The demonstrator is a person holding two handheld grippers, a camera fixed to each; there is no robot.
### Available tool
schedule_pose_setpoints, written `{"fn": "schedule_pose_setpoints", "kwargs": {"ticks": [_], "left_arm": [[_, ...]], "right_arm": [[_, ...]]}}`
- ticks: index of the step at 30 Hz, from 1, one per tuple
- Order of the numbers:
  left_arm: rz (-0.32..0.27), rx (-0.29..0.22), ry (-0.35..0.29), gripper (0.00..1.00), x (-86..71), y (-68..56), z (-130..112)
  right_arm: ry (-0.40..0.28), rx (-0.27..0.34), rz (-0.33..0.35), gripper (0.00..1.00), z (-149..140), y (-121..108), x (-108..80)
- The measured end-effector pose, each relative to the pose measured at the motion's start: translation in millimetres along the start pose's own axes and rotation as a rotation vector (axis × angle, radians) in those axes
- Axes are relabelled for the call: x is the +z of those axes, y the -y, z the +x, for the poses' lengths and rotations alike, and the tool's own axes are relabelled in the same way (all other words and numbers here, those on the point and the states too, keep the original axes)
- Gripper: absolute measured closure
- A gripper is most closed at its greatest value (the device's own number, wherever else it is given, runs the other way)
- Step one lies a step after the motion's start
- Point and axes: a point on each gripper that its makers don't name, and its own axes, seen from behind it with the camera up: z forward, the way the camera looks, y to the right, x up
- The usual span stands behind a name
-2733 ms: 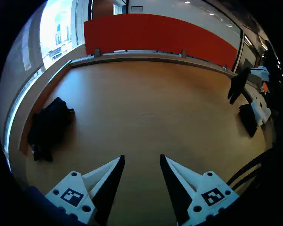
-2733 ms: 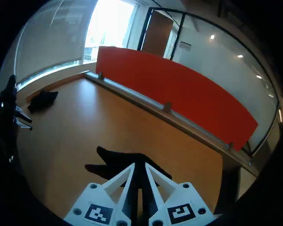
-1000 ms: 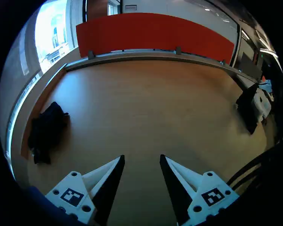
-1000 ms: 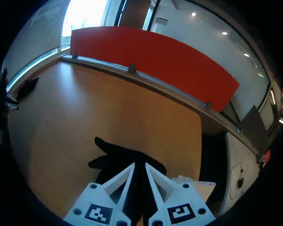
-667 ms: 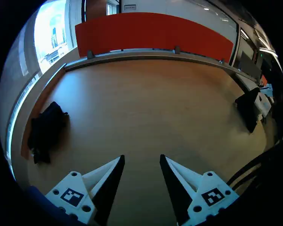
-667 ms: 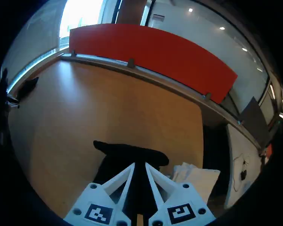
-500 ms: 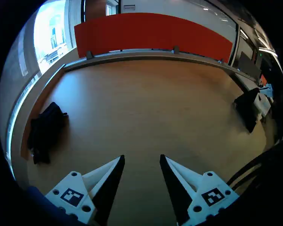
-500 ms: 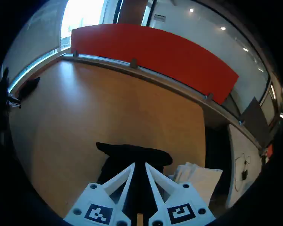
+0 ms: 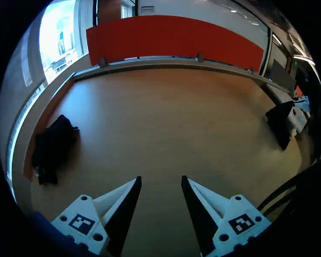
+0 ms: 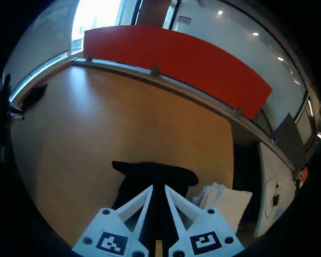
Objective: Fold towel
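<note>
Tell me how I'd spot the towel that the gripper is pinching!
Find the wooden table below the red divider. At its end away from the window, the right gripper pinches the towel. It is black and floppy, unlike the white stack beside it.

The left gripper (image 9: pixel 160 177) points forward and down over the table. Its two fingers stand well apart and nothing is between them. The right gripper (image 10: pixel 159 186) is tilted down too. Its fingers are drawn close together, with only a narrow slit between them, and they pinch the dark towel (image 10: pixel 156 173) at their tips.
</note>
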Motion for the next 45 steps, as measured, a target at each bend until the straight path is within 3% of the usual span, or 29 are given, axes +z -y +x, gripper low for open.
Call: {"fn": "schedule_pose_setpoints", "kwargs": {"ticks": [15, 30, 45], "left_arm": [[0.001, 0.013, -0.006, 0.32, -5.0, 5.0, -0.1], [0.012, 0.026, 0.003, 0.32, -4.6, 11.1, -1.8], [0.025, 0.044, 0.012, 0.32, -4.4, 14.0, 1.8]], "right_arm": [[0.077, 0.059, -0.031, 0.97, -55.3, -3.4, -10.3], [0.227, 0.153, -0.092, 0.97, -129.3, -18.9, 14.9], [0.333, 0.197, -0.123, 0.96, -172.6, -24.7, 43.8]]}}
